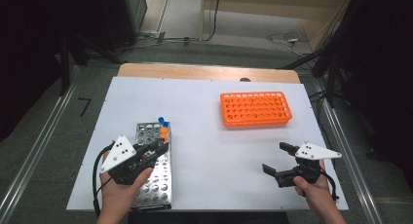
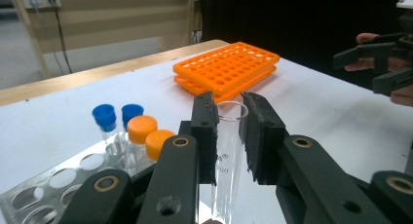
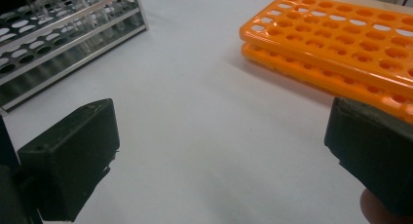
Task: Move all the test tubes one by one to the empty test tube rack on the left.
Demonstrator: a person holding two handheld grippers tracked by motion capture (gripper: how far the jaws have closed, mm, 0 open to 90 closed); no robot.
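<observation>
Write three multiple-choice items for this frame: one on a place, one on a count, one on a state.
1. Where does the orange tube rack lie?
A. far right part of the white table
B. on the metal tube rack
C. on the floor

2. How many capped tubes stand in the metal tube rack?
A. two
B. four
C. six

3. What do the left tongs hold?
A. an orange cap
B. a clear uncapped test tube
C. nothing

1 A: the high view shows it there, apart from the metal rack.
2 B: the left gripper view shows two blue caps and two orange caps.
3 B: its glass rim sits between the shut pads.
</observation>
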